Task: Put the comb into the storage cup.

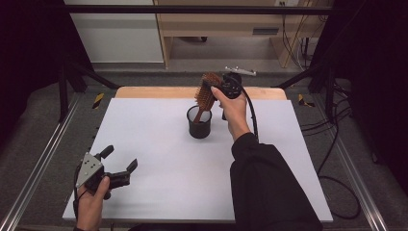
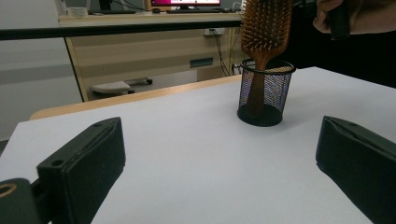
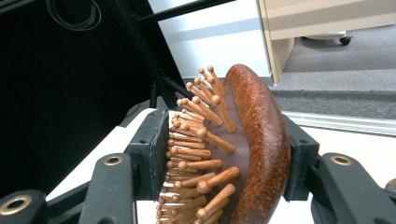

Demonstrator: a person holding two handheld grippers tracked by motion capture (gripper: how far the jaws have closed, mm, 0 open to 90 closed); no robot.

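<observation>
No brand name or writing can be read on anything. In the high view a wooden paddle hairbrush (image 1: 205, 94) stands handle-down in a black mesh cup (image 1: 199, 123) at the far middle of the white counter (image 1: 159, 144). The right claw (image 1: 217, 86) brackets the brush head; its own view shows one pad on the bristle tips and the other against the wooden back, a grip. At the near left, the left claw (image 1: 120, 161) hovers with its jaws wide apart, holding nothing.
</observation>
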